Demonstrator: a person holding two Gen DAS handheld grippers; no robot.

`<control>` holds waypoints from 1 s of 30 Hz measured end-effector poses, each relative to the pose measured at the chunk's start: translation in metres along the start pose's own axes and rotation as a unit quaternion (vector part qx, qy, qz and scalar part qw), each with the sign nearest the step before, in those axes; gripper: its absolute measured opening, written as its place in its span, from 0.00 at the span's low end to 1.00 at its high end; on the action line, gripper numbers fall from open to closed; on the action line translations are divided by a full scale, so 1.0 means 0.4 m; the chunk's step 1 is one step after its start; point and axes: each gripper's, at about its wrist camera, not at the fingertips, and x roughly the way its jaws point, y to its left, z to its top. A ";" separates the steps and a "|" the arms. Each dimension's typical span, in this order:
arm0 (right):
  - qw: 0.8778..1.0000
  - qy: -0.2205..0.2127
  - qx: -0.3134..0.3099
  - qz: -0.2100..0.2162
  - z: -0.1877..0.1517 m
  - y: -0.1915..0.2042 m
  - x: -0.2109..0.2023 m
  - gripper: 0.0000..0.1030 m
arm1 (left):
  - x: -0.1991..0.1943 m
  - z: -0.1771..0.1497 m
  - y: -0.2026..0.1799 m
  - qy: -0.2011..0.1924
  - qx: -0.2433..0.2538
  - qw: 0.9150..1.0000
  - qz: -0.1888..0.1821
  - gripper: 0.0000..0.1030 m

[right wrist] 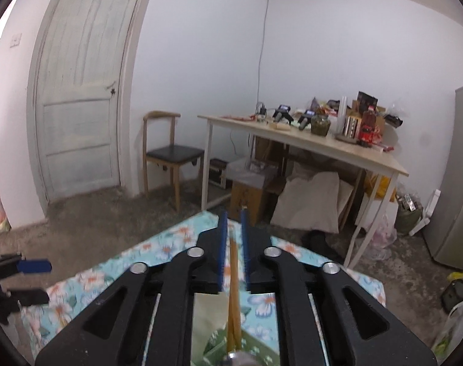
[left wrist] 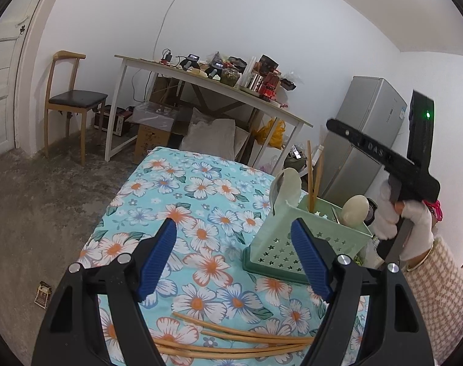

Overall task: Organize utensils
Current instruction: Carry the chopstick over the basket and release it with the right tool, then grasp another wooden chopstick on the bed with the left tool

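A green star-holed utensil holder stands on the floral tablecloth, with two chopsticks and pale spoons upright in it. Several loose chopsticks lie on the cloth just below my left gripper, which is open and empty, left of the holder. My right gripper hovers above the holder; its jaws stand narrowly apart with chopsticks between them, and I cannot tell if they grip. The right gripper's body shows in the left wrist view.
A cluttered white table and a wooden chair stand behind. A grey fridge is at the right. Boxes and sacks lie under the far table. A door is at left.
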 end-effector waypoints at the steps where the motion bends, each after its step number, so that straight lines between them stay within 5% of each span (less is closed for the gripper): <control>1: 1.000 0.001 0.003 0.000 -0.002 -0.002 -0.006 0.19 | -0.001 0.000 0.000 0.000 0.000 1.000 0.000 0.73; 12: 0.997 -0.005 0.075 0.005 -0.048 -0.019 -0.191 0.32 | -0.007 -0.001 -0.015 0.001 0.002 1.000 -0.006 0.73; 19: 0.990 0.019 0.142 0.007 -0.152 -0.019 -0.288 0.53 | -0.007 -0.010 -0.022 0.006 0.006 1.000 -0.004 0.73; 30: 0.956 0.110 0.272 -0.001 -0.388 -0.001 -0.314 0.61 | -0.019 -0.040 -0.026 0.026 0.015 1.000 0.007 0.73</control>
